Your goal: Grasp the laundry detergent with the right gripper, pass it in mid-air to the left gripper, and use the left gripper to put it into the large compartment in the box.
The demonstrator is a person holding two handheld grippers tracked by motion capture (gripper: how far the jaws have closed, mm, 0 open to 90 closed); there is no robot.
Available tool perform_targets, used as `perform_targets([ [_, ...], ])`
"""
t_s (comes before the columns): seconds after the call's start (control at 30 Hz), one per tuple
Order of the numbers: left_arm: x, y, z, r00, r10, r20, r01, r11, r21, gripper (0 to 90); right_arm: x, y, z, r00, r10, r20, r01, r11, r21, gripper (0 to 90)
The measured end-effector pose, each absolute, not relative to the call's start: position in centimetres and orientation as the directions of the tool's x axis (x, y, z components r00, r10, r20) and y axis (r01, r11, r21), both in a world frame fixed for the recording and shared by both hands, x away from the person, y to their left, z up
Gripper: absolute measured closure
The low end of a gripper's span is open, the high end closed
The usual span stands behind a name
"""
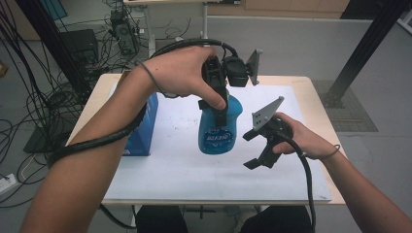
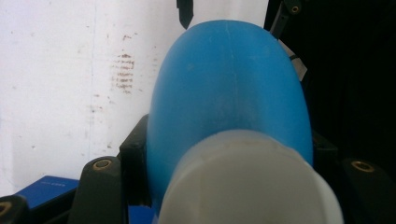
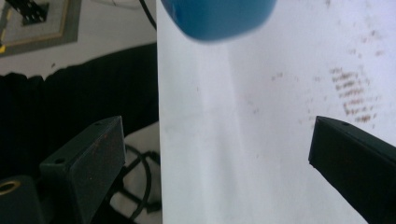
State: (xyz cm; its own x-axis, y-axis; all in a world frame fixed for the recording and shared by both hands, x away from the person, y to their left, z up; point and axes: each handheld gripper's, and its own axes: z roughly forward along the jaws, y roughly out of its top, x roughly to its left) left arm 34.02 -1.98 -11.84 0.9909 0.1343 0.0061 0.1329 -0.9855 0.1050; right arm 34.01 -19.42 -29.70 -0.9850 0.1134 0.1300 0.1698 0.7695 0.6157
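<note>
A blue plastic bottle (image 1: 219,128) with a white cap (image 2: 247,182) hangs cap-up over the white sheet (image 1: 194,170), and it looks lifted off it. My left gripper (image 1: 216,104) points down from above and is shut on the bottle's upper part. In the left gripper view, the bottle (image 2: 233,84) sits between the black jaws of this gripper (image 2: 229,154). My right gripper (image 1: 248,150) stands open just right of the bottle, a little apart from it. In the right gripper view, nothing lies between the jaws of that gripper (image 3: 222,163), and the bottle's base (image 3: 217,16) shows at the top.
A blue box (image 1: 143,131) stands on the left part of the sheet, under my left forearm. The wooden table (image 1: 311,92) is small and its edges are close on all sides. Brownish smudges (image 3: 352,91) mark the sheet. Cables and black frame posts surround the table.
</note>
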Motion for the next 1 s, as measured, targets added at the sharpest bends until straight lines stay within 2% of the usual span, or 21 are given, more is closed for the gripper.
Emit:
perform_targets([
  [0.47, 34.2, -0.7, -11.9, 0.984, 0.175, 0.012, 0.173, -0.980, 0.102, 38.0, 35.1, -21.1, -32.0, -0.967, 0.228, 0.113, 0.255, 0.865, 0.432, 3.6],
  [1.0, 34.8, 1.3, -11.6, 0.969, 0.245, 0.025, 0.241, -0.963, 0.118, 38.0, 38.0, -24.9, -34.4, -0.883, 0.462, 0.081, 0.461, 0.823, 0.332, 3.7],
])
